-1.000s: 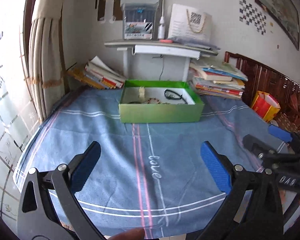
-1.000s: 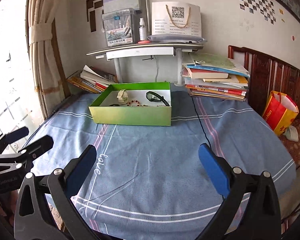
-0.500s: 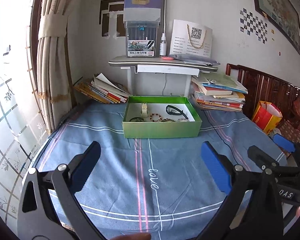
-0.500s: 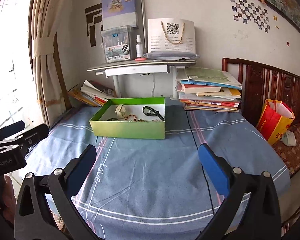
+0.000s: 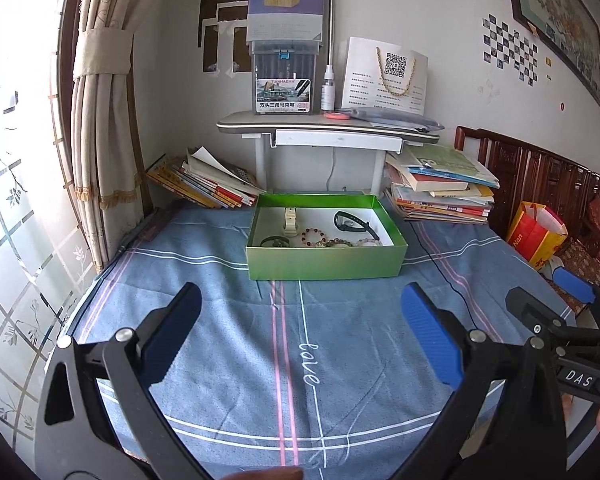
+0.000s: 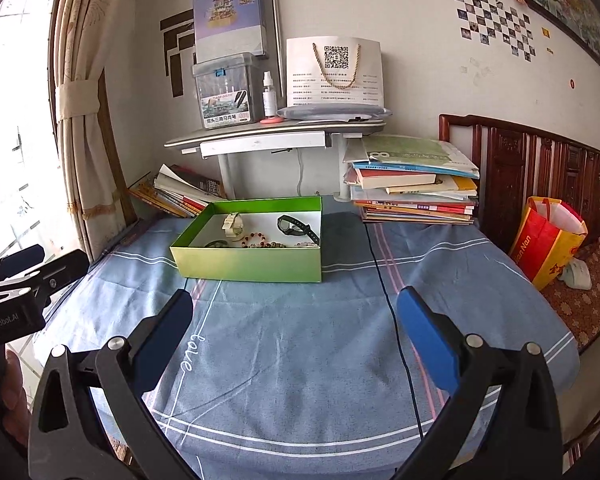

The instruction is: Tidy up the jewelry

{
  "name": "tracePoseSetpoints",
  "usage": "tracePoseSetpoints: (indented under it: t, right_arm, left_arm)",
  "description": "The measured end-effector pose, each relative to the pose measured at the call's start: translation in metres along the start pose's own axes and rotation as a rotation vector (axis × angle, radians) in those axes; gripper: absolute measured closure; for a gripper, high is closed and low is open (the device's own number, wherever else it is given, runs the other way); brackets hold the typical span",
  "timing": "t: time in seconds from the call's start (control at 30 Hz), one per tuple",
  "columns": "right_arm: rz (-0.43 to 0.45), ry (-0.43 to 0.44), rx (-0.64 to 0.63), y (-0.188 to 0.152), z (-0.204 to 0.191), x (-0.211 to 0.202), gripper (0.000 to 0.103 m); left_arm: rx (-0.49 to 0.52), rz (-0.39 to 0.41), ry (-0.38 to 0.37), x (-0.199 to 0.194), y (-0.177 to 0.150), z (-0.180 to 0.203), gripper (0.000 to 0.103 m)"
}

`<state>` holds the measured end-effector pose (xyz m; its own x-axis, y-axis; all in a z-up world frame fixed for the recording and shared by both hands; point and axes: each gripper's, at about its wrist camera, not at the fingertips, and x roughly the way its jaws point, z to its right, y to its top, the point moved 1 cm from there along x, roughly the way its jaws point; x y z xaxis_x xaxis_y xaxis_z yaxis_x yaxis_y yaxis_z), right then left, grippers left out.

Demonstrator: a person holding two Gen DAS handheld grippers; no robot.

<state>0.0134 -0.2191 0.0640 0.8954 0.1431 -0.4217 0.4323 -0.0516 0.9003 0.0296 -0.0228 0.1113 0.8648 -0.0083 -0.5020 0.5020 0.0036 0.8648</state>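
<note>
Currently both hand-held grippers hang over the near edge of the bed, jaws spread wide, nothing between them. Left hand-held gripper [image 5: 300,332]: blue pads apart, aimed straight up the bedspread [image 5: 228,352] along the pink stripes. Right hand-held gripper [image 6: 294,334]: same state, pads apart, empty; it sits just to the right of the left one.

Outward from the pads: bare blue cloth, then the green box [image 5: 326,262], well apart from both grippers, toward the far edge of the bed. From the left gripper the box lies dead ahead, slightly right of centre, its long front wall facing squarely across the approach. From the right gripper the box [image 6: 252,264] lies ahead and to the left, seen corner-on. Judgement: left is the better-aligned arm; neither is clearly nearer.

Contents, all on the white floor of the box:
- cream watch [image 5: 290,222], strap running front-to-back, left part
- black watch [image 5: 354,224], strap slanting toward the right front corner
- bead bracelets [image 5: 324,240] in a row along the front wall
- dark bracelet [image 5: 275,242], left front corner

A black cable [image 6: 392,308] runs down the cloth right of the box; it lies between the right gripper's pads in its view.

Next move likely calls for a long forward reach over the front wall.
</note>
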Motion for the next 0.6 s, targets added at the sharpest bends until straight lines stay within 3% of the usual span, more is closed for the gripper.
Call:
tracePoseSetpoints:
  t: [0.6]
  right_arm:
    - [-0.008,0.001,0.001,-0.0009,-0.0015,0.0035,0.003]
  left_arm:
    - [0.006,-0.008,-0.001,0.0028,-0.0031,0.001,0.004]
